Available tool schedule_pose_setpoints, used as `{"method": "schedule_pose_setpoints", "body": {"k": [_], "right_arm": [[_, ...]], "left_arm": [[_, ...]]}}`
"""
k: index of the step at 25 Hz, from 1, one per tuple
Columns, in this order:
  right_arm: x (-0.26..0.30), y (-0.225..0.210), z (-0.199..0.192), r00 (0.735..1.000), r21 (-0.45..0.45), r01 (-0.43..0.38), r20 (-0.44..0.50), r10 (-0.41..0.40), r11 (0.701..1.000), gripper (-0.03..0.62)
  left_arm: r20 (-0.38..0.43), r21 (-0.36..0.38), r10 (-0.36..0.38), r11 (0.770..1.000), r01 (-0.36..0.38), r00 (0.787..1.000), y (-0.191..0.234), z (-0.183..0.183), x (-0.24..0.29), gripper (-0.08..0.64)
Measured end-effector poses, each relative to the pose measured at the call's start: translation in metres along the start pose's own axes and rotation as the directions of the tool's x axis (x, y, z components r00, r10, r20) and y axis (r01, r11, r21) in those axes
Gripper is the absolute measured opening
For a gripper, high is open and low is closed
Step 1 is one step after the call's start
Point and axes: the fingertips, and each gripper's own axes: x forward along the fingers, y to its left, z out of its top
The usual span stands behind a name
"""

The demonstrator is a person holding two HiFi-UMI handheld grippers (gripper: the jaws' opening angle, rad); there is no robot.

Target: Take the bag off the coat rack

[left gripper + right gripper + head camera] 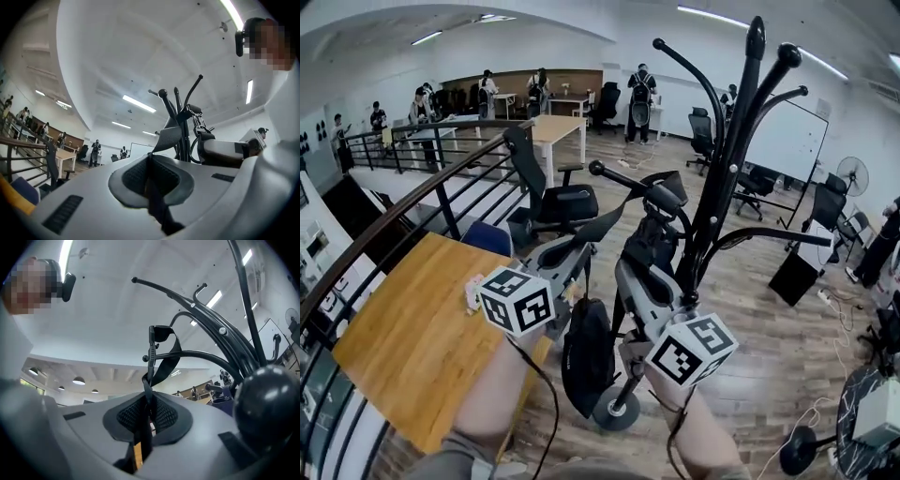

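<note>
A black coat rack (727,178) with curved hook arms stands in front of me. A black bag (586,367) hangs low beside its pole, and its strap (614,217) runs up to a knobbed hook (664,194). My left gripper (587,244) is shut on the strap (168,137), which passes between its pads and up to the rack (180,117). My right gripper (649,246) is shut on another stretch of the strap (161,364), just below a buckle (152,344) looped over a rack arm (206,354).
A wooden table (408,342) lies at the lower left, bounded by a black railing (389,225). An office chair (551,199) stands behind the rack, a whiteboard (787,141) to the right. The rack's round base (617,411) sits on the wood floor. People stand far back.
</note>
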Motion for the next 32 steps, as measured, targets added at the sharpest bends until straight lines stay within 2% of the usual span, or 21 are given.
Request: {"method": "schedule_pose_setpoints", "body": {"k": [3, 8, 12, 16, 19, 22, 27, 29, 32], "right_arm": [[0.012, 0.017, -0.005, 1.0, -0.03, -0.019, -0.004, 0.019, 0.999, 0.049], [0.038, 0.041, 0.001, 0.999, -0.071, -0.034, 0.007, 0.034, 0.997, 0.049], [0.042, 0.042, 0.016, 0.996, -0.053, -0.089, 0.009, 0.09, 0.995, 0.049], [0.056, 0.06, 0.013, 0.991, -0.069, -0.133, -0.012, 0.133, 0.989, 0.051], [0.071, 0.069, 0.019, 0.989, -0.114, -0.15, -0.018, 0.149, 0.982, 0.049], [0.081, 0.075, 0.032, 0.984, -0.189, -0.179, -0.028, 0.177, 0.965, 0.049], [0.079, 0.1, 0.039, 0.969, -0.32, -0.244, -0.05, 0.241, 0.915, 0.049], [0.076, 0.111, 0.041, 0.959, -0.308, -0.279, -0.037, 0.281, 0.91, 0.049], [0.072, 0.118, 0.047, 0.946, -0.234, -0.318, -0.007, 0.325, 0.919, 0.049]], "left_arm": [[-0.008, 0.045, 0.038, 0.998, -0.037, 0.999, 0.008, 0.013, -0.017, 0.015], [0.022, 0.044, 0.118, 0.992, -0.119, 0.993, 0.035, 0.038, -0.05, 0.015], [0.05, 0.088, 0.162, 0.982, -0.166, 0.985, 0.03, 0.06, -0.065, 0.015], [0.067, 0.104, 0.21, 0.971, -0.216, 0.975, 0.04, 0.073, -0.091, 0.015], [0.069, 0.087, 0.28, 0.955, -0.285, 0.958, 0.06, 0.084, -0.104, 0.015], [0.093, 0.052, 0.332, 0.94, -0.338, 0.939, 0.072, 0.097, -0.118, 0.015], [0.128, 0.088, 0.366, 0.922, -0.378, 0.922, 0.056, 0.114, -0.155, 0.015], [0.124, 0.139, 0.376, 0.91, -0.391, 0.918, 0.046, 0.12, -0.172, 0.015], [0.125, 0.203, 0.389, 0.89, -0.408, 0.913, 0.031, 0.128, -0.195, 0.016]]}}
